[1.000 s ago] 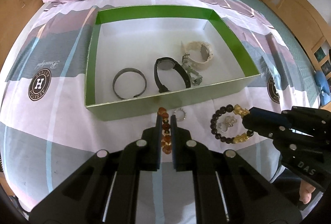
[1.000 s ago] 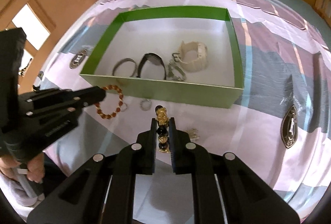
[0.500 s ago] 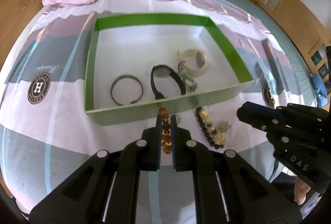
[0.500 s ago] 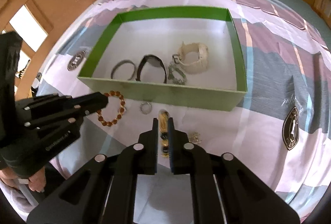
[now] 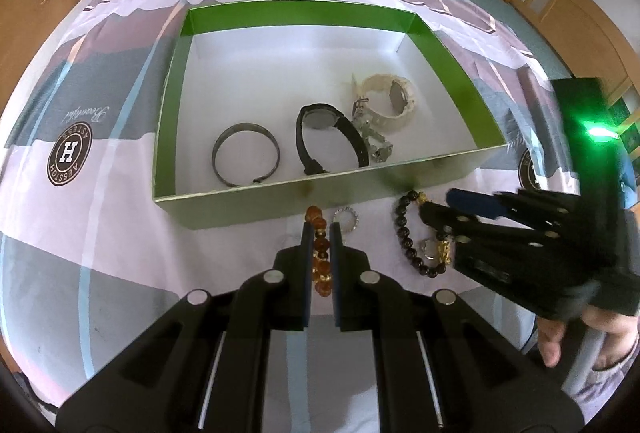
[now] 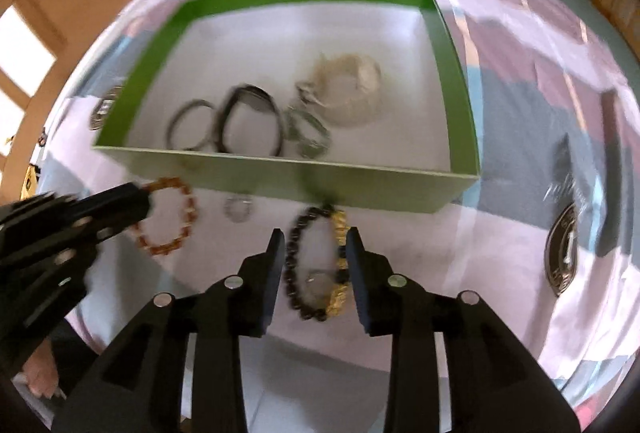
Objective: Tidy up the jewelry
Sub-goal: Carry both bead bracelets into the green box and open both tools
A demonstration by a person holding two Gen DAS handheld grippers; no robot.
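Left gripper [image 5: 320, 233]: clenched on the amber bead bracelet [image 5: 320, 253], its jaws nearly together with the beads pinched between them, just in front of the green box's near wall.
Right gripper [image 6: 316, 241]: jaws opening, pads standing clear on either side of the black-and-gold bead bracelet [image 6: 316, 269], which lay flat on the bedspread between them, not gripped.
Green box [image 5: 256, 207]: open-topped, white inside, sat on the bedspread just beyond both grippers.
Amber bead bracelet: outside the box, at the middle of its near wall.
Black-and-gold bead bracelet: outside the box, close to the near wall, toward its right end.
Small silver ring [image 5: 346, 219]: on the bedspread beside the near wall, between the two bracelets.
Little silver charm [image 5: 429, 248]: lay inside the loop of the black-and-gold bracelet.
Inside the box: a dark metal bangle [image 5: 245, 154] toward the left, a black watch [image 5: 328, 137] at the middle, a silver link piece [image 5: 372, 137] touching it, and a cream watch [image 5: 390, 101] behind that.
Bedspread [image 5: 100, 193]: lilac, grey and white patches under the box.
Hand [image 5: 560, 337]: held the right gripper's grip, right of the box.
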